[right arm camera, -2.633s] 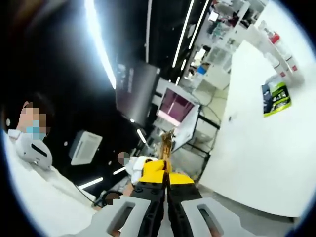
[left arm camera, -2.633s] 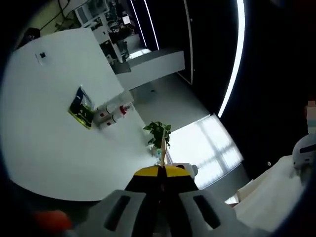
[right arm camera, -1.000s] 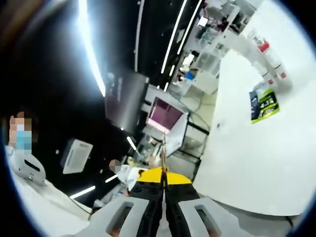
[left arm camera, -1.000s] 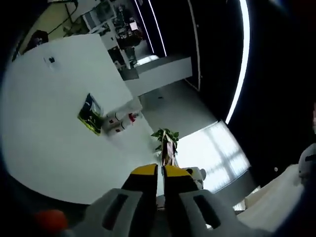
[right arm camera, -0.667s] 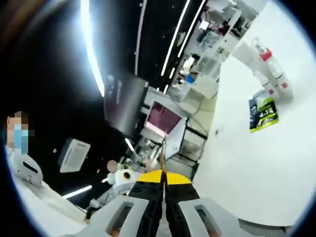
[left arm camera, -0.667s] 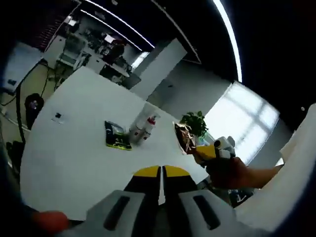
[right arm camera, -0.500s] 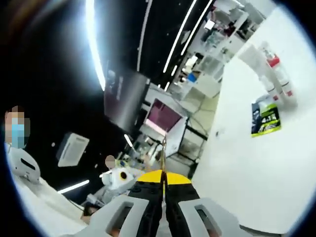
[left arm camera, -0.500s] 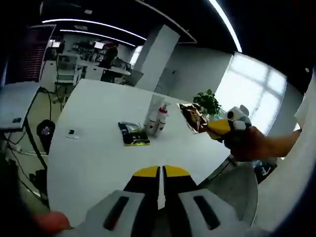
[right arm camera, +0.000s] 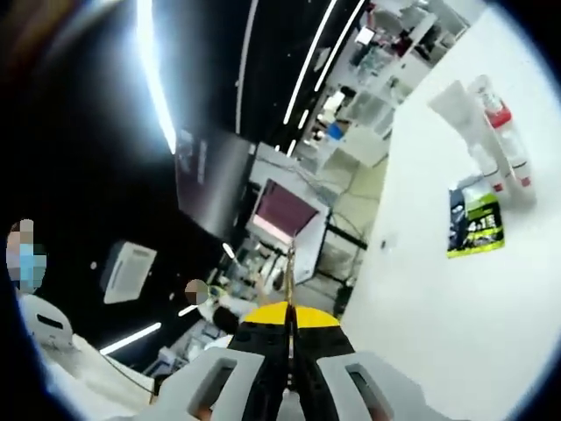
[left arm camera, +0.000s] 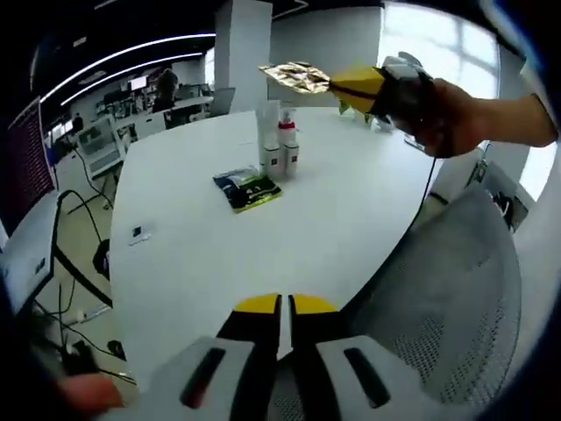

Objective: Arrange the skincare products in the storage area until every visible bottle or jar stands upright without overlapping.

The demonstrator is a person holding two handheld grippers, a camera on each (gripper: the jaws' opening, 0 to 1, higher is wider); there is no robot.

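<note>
In the left gripper view, the white table (left arm camera: 333,219) fills mid-frame, where earlier it sat tilted at upper left. Bottles (left arm camera: 279,149) stand upright beside a green sachet (left arm camera: 248,187) at upper centre. A mesh chair (left arm camera: 438,324) crowds the lower right. The right gripper (left arm camera: 337,85) pinches a gold packet (left arm camera: 296,76) at the top. The left gripper (left arm camera: 282,309) is closed, empty.

One table (left arm camera: 263,237) carries three upright bottles (left arm camera: 279,149) and one flat green sachet (left arm camera: 248,189). One gold sachet (left arm camera: 298,76) hangs pinched in the right gripper (left arm camera: 337,86).

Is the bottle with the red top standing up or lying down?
Standing up. The bottle with the red top rises straight from the white table, base down and cap on top, close beside a taller white tube.
</note>
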